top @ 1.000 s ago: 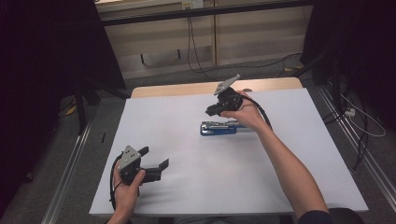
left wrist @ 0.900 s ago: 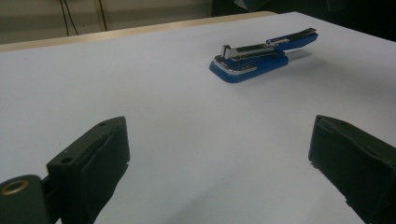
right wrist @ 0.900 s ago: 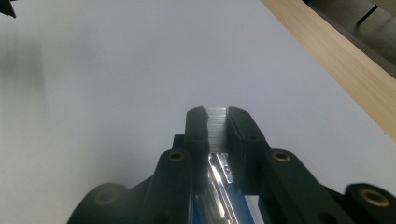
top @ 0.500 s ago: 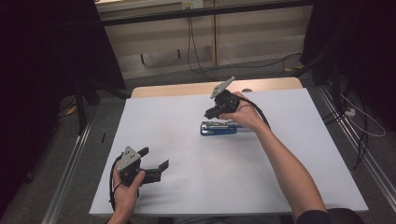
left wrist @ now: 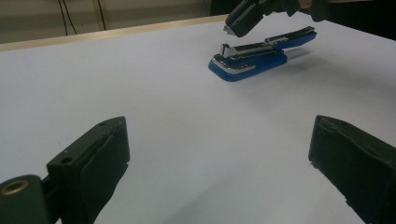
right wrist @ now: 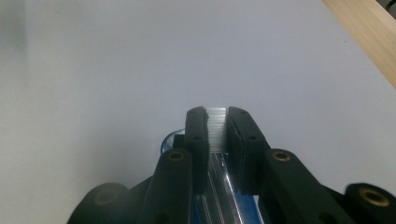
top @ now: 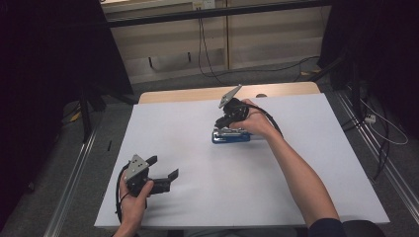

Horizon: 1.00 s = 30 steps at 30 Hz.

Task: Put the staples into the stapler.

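A blue stapler lies on the white table, a little right of its middle. In the left gripper view the stapler has its top arm lifted off the base. My right gripper points down at the stapler's left end and is shut on a short silver strip of staples. In the right gripper view my right gripper hangs just above the stapler's metal channel. My left gripper rests at the front left of the table. It is open, with nothing between its pads.
Bare wood of the table's far edge shows beyond the white sheet. Metal rails run along the floor on both sides, and cables lie on the floor at the right. White sheet stretches between my left gripper and the stapler.
My right gripper has shifted slightly to the left over the stapler, with the staple strip still in it. My left gripper has stayed in place.
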Each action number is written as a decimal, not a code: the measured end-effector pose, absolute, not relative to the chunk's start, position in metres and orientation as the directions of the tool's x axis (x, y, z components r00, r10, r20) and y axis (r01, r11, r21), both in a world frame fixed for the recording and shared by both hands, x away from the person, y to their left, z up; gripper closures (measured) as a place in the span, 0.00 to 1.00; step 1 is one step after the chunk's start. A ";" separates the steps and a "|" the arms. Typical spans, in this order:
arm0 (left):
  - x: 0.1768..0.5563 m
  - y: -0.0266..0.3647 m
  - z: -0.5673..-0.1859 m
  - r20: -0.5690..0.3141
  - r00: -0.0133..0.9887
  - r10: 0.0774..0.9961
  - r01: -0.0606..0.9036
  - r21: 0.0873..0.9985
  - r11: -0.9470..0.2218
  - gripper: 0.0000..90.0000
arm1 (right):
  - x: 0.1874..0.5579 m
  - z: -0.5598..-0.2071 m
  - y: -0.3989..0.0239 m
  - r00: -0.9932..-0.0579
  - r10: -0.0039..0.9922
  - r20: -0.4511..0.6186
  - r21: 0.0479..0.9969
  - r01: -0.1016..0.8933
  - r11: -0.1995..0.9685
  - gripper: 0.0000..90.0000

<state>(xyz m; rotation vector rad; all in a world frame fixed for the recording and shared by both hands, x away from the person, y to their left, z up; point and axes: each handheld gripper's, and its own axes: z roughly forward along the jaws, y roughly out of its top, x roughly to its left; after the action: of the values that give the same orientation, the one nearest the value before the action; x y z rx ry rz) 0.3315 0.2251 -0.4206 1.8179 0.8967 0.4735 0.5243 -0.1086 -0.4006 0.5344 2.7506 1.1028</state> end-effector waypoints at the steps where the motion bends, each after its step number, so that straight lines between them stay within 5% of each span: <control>1: 0.332 0.225 -0.421 -0.080 0.647 0.758 0.362 0.908 -0.213 0.06 | 0.524 -0.401 -0.108 -0.929 0.371 0.012 0.686 0.277 0.672 0.88; 30: 0.331 0.225 -0.421 -0.084 0.656 0.750 0.368 0.904 -0.220 0.06 | 0.524 -0.414 -0.104 -0.959 0.282 -0.025 0.660 0.196 0.725 0.88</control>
<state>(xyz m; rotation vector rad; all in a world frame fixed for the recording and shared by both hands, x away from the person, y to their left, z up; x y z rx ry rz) 0.3312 0.2255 -0.4211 1.8289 0.8907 0.4580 0.5242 -0.1044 -0.4141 0.3903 2.8017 1.0516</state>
